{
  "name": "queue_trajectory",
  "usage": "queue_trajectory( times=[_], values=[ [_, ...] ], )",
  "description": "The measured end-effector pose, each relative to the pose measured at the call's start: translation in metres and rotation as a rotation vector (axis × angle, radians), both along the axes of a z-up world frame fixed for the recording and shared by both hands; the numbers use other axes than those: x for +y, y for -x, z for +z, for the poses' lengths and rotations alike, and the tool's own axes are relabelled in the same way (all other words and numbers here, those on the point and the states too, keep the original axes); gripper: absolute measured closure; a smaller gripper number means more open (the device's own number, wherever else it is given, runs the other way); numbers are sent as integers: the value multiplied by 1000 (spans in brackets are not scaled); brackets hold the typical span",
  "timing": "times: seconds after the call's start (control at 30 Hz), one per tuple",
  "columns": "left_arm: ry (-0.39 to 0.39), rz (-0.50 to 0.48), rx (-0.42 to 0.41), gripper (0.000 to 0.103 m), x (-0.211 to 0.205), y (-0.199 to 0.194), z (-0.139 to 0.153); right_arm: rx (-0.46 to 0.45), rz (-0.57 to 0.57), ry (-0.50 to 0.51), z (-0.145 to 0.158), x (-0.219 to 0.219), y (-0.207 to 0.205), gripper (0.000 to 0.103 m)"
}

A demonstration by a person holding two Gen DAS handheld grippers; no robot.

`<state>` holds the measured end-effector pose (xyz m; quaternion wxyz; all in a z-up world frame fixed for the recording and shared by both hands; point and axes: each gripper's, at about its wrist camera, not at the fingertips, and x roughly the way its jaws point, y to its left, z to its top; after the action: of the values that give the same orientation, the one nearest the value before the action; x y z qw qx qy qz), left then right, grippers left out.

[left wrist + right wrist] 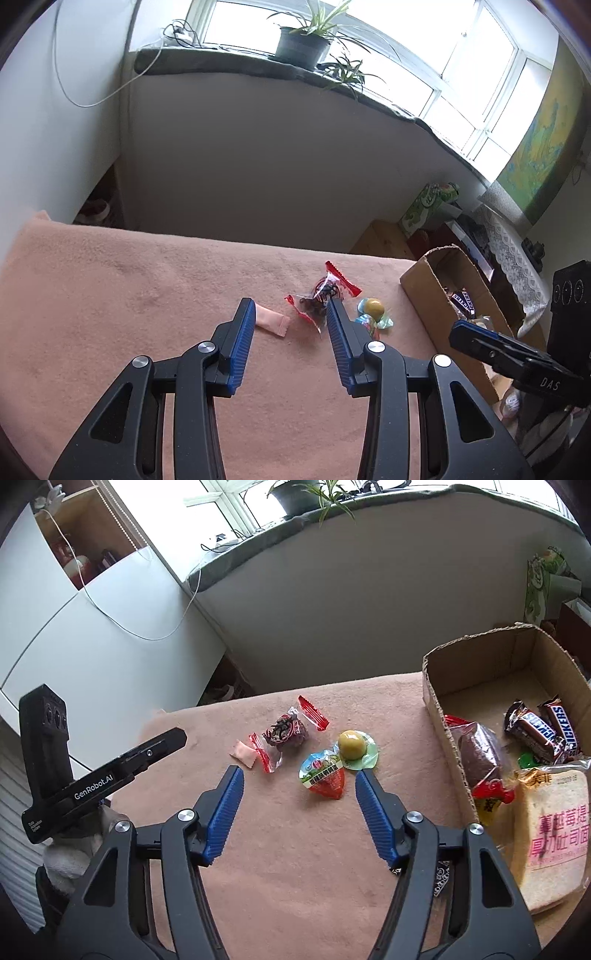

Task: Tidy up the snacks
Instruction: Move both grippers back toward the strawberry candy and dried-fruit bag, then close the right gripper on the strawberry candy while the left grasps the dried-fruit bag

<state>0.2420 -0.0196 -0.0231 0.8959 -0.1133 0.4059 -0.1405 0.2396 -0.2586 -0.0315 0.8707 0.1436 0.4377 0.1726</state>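
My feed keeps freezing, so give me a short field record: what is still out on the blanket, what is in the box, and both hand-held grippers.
surface: pink blanket
loose snacks: pink sachet; red-ended clear candy pack; strawberry-shaped jelly; round yellow jelly cup
cardboard box: Snickers bars, dark wrapped cake, bagged toast
left hand-held gripper: open, empty
right hand-held gripper: open, empty, strawberry-shaped jelly just ahead

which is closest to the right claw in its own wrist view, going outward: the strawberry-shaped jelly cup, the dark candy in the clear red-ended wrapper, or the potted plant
1. Strawberry-shaped jelly cup: on the pink cloth, just ahead of the open right claw, between its tips.
2. Dark candy: farther out on the cloth, ahead and left.
3. Potted plant: on the windowsill, beyond the table.
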Motion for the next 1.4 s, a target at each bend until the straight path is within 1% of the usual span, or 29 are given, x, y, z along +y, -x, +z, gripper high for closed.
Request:
queue_trajectory(
  times=[0.1, 0.23, 0.37, 0.57, 0.7, 0.9, 0.97, 1.0, 1.03, 1.13, 1.27, 1.33, 1.37, 1.4],
  values=[
    [-11, -33, 13, 65, -12, -14, -7, 25, 0, 31, -18, 8, -11, 38],
    [-56, -79, 26, 65, -30, -33, -15, 53, 7, 65, -41, 16, -23, 41],
    [-89, -120, 49, 65, -46, -50, -26, 63, 17, 100, -54, 22, -31, 41],
    [-115, -162, 89, 65, -60, -66, -45, 53, 34, 167, -61, 29, -40, 41],
    [-113, -164, 107, 65, -61, -72, -52, 58, 37, 169, -64, 32, -46, 41],
    [-75, -157, 123, 63, -59, -77, -57, 44, 51, 207, -67, 43, -47, 41],
    [-76, -162, 120, 63, -61, -78, -57, 37, 50, 229, -66, 46, -46, 45],
    [-83, -167, 117, 63, -62, -77, -57, 36, 48, 237, -66, 48, -45, 51],
    [-92, -171, 112, 63, -64, -76, -57, 36, 47, 245, -66, 50, -45, 55],
    [-113, -178, 95, 63, -67, -72, -57, 33, 50, 268, -66, 52, -46, 59],
    [-115, -186, 93, 63, -65, -71, -58, 25, 59, 293, -66, 56, -44, 59],
    [-132, -199, 86, 64, -67, -69, -58, 25, 60, 291, -66, 56, -42, 59],
    [-142, -206, 80, 66, -68, -68, -58, 26, 60, 289, -65, 55, -42, 59],
    [-144, -214, 76, 72, -68, -67, -58, 27, 60, 283, -65, 55, -43, 60]
  ],
)
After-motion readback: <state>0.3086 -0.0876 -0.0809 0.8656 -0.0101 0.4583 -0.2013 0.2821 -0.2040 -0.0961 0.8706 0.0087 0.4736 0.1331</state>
